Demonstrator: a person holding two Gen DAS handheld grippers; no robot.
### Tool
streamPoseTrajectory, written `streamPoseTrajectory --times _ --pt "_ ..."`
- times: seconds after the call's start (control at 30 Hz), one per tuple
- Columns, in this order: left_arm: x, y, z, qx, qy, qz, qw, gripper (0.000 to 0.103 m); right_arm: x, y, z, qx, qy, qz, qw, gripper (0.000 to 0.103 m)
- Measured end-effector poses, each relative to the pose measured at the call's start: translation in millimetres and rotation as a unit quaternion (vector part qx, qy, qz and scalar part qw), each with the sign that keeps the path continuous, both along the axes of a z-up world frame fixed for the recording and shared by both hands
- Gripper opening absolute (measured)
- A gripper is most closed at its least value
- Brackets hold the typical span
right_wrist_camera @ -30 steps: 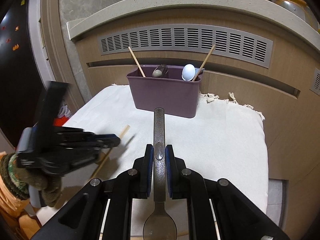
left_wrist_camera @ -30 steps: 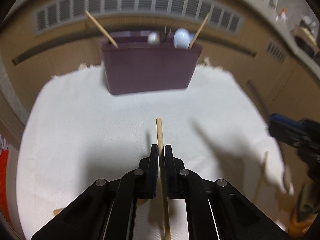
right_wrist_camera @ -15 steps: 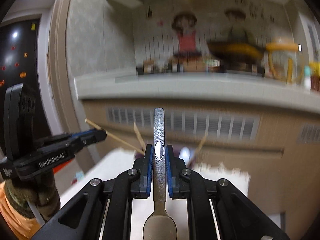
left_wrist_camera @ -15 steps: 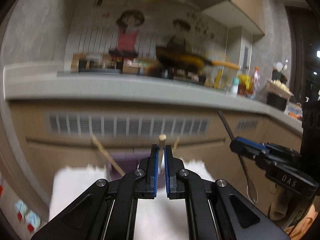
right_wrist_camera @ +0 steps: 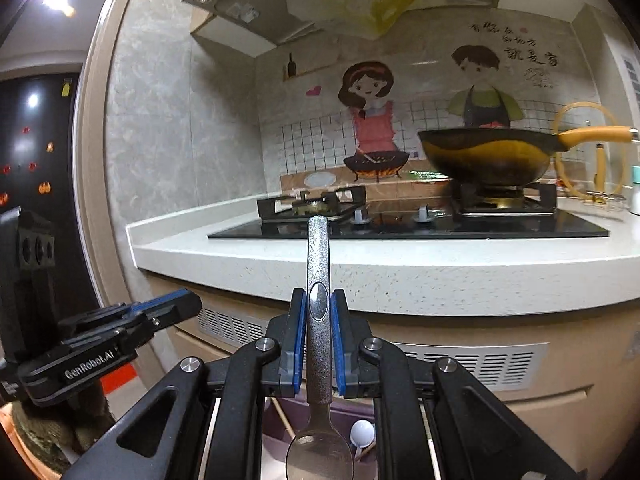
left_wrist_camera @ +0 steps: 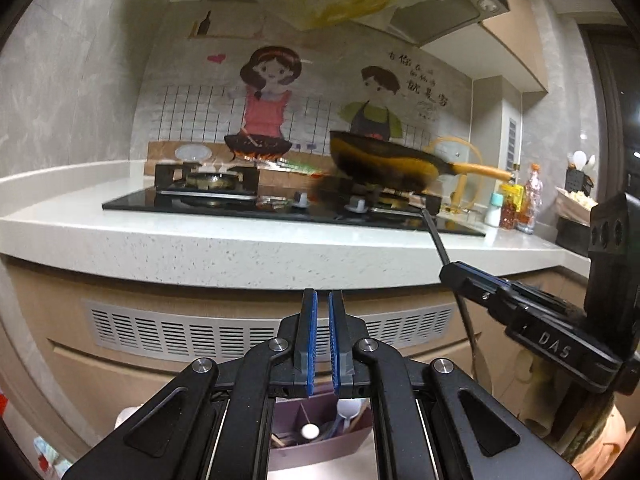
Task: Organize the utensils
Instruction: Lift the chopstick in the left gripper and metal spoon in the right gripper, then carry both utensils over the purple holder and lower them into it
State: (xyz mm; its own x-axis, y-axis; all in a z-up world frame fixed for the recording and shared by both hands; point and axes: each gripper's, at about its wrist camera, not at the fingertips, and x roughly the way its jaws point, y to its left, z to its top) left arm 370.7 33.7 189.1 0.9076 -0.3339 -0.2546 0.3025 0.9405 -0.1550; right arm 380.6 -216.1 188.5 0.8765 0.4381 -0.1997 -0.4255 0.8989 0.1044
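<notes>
My right gripper [right_wrist_camera: 319, 308] is shut on a metal spoon [right_wrist_camera: 318, 280], handle up, bowl [right_wrist_camera: 320, 456] hanging over the purple utensil holder [right_wrist_camera: 276, 420] below. It also shows in the left wrist view [left_wrist_camera: 452, 270] with the spoon handle [left_wrist_camera: 434, 236] sticking up. My left gripper [left_wrist_camera: 320, 308] has its jaws slightly apart with nothing between them, held above the purple holder [left_wrist_camera: 320, 444], which contains white spoons [left_wrist_camera: 347, 410] and wooden chopsticks [left_wrist_camera: 280, 438]. The left gripper shows in the right wrist view [right_wrist_camera: 176, 306].
A white counter edge [left_wrist_camera: 240, 256] with a black gas hob [left_wrist_camera: 280, 200] and a yellow-black wok [left_wrist_camera: 392, 164] lies ahead. A vent grille [left_wrist_camera: 180, 336] sits in the cabinet front below. Bottles [left_wrist_camera: 528, 196] stand at the right.
Both grippers tilted up and moved over the holder. The chopstick that was in my left gripper is gone from between its jaws. The spoon stays in my right gripper.
</notes>
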Motion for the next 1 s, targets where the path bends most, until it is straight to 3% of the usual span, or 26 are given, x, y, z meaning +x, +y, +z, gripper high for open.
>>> streamPoseTrajectory --times 0.17,0.27,0.33,0.4,0.43,0.47,0.53,0.63,0.8,0.9,1.0 --pt "22.2 1.5 -45.0 0.026 0.083 -0.041 0.9953 0.007 20.2 -5.6 -34.0 -0.002 0.052 -0.003 0.999 0.011" --pt "25.5 -7.1 -93.6 0.075 0.162 -0.078 0.9807 0.008 18.2 -13.6 -59.2 -0.011 0.095 -0.003 0.995 0.011" --pt "23.6 -18.9 -131.9 0.115 0.222 -0.112 0.9617 0.01 11.8 -20.0 -77.1 -0.013 0.126 -0.002 0.992 0.011" --pt "19.2 -32.8 -168.3 0.16 0.271 -0.141 0.9386 0.017 4.7 -25.0 -88.7 -0.01 0.146 0.002 0.989 0.011" --pt "17.9 -37.2 -182.4 0.175 0.291 -0.151 0.9284 0.027 -0.5 -28.4 -94.0 -0.007 0.155 0.001 0.988 0.011" --pt "18.1 -41.3 -196.7 0.188 0.312 -0.157 0.9182 0.033 -5.8 -31.4 -97.9 -0.005 0.16 0.001 0.987 0.011" --pt "22.9 -47.5 -221.0 0.211 0.346 -0.148 0.9022 0.034 -16.8 -34.9 -103.0 -0.005 0.166 0.002 0.986 0.011" --pt "33.7 -48.7 -240.3 0.223 0.371 -0.123 0.8932 0.033 -29.9 -34.6 -109.5 -0.019 0.175 0.006 0.984 0.011" --pt "50.3 -52.8 -257.8 0.216 0.408 -0.105 0.8808 0.033 -44.2 -33.2 -136.9 -0.05 0.226 0.016 0.973 0.011" --pt "56.6 -61.5 -266.4 0.23 0.417 -0.098 0.8738 0.02 -50.2 -35.1 -154.5 -0.059 0.251 0.017 0.966 0.011" --pt "59.0 -69.6 -272.9 0.236 0.43 -0.102 0.8657 0.017 -54.9 -35.3 -171.8 -0.072 0.274 0.019 0.959 0.011"
